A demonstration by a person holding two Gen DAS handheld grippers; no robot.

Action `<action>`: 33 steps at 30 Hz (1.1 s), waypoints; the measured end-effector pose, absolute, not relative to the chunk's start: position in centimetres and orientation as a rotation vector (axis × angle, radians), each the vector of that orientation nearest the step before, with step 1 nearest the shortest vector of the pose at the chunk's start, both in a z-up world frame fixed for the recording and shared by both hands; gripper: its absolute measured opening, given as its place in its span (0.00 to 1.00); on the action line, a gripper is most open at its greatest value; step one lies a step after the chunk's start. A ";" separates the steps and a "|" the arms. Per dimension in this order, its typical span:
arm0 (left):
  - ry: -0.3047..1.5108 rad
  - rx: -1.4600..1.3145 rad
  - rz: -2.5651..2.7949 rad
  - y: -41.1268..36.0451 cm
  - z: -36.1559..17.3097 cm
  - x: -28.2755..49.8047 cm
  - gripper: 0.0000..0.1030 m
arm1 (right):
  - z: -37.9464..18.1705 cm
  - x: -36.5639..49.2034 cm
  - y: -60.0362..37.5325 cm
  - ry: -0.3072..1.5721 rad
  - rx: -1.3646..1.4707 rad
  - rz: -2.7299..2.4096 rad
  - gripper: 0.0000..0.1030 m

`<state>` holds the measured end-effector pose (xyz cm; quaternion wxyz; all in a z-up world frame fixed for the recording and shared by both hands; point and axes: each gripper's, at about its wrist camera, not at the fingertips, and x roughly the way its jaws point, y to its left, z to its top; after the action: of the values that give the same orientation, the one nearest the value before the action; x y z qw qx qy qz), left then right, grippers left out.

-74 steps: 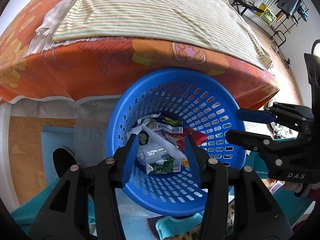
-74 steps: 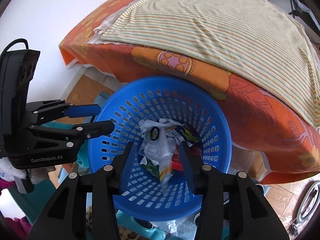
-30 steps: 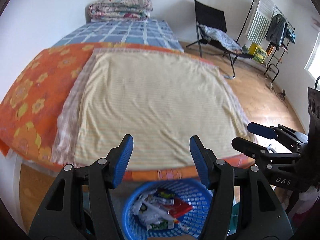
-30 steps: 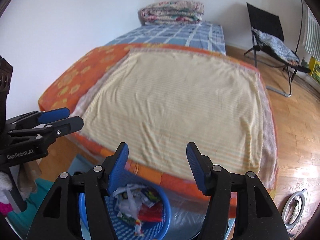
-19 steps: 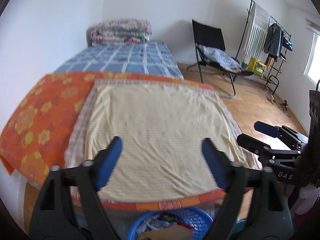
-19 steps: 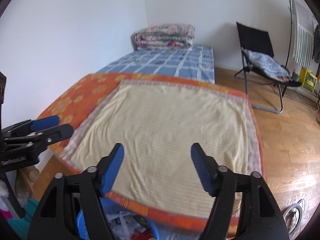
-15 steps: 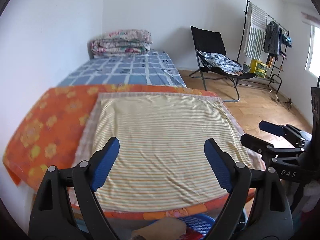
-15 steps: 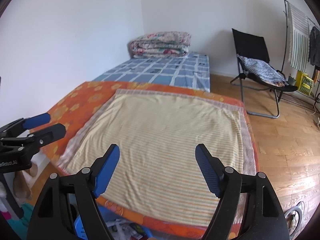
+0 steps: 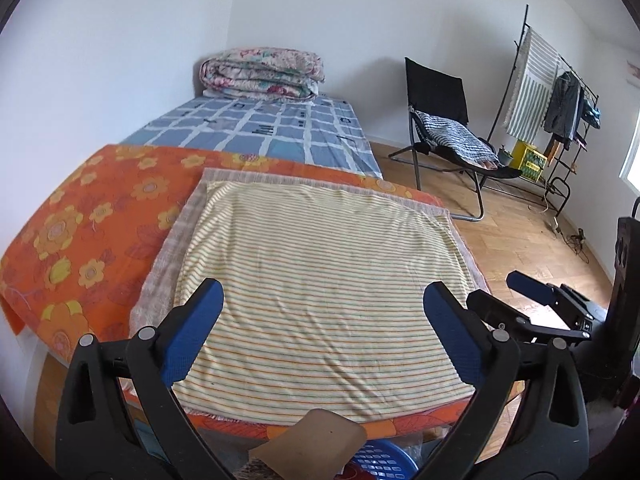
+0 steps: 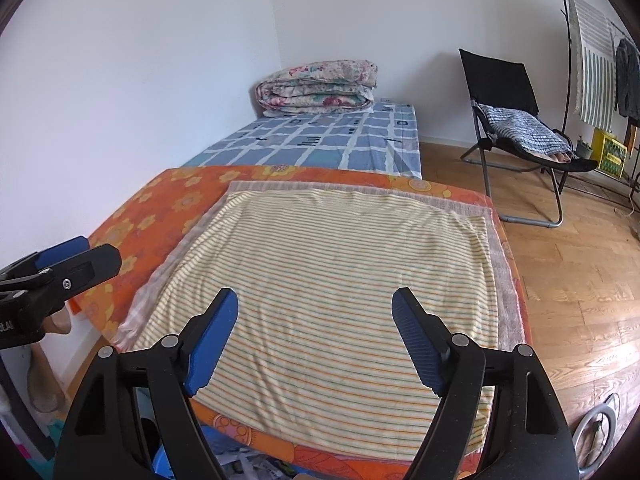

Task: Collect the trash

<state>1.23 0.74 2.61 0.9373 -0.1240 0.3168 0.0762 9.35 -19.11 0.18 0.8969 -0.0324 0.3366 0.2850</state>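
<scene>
Striped blanket (image 9: pixel 320 280) spans the bed beneath both wide-open, empty claws, left (image 9: pixel 324 336) and right (image 10: pixel 316 340).

My left gripper (image 9: pixel 322 334) hangs wide open over the yellow striped blanket (image 9: pixel 320 280); the blue perforated plastic basket (image 9: pixel 380 460) peeks out below, my right gripper (image 9: pixel 516 300) beside.

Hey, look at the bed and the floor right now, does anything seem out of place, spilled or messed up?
Nothing stands out. The striped cloth lies flat on the orange floral cover, the quilt is folded at the head, and the trash sits inside the blue basket. Both the left claw and right claw are open and hold nothing.
</scene>
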 end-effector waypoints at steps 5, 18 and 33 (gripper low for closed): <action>0.650 -0.252 0.171 0.9 2.3 1.4 0.99 | -0.1 9.9 -19.5 0.708 -0.049 0.580 0.77; 0.664 -0.239 0.180 0.5 1.8 1.4 0.99 | 0.0 10.1 -20.0 0.707 -0.019 0.562 0.77; 0.677 -0.219 0.178 0.6 1.3 1.3 0.99 | -0.2 10.3 -20.0 0.711 -0.027 0.556 0.77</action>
<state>1.33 0.63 1.33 0.9334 -0.1072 0.3311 0.0871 10.30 -20.04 -0.21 0.8998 -0.0130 0.3435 0.2687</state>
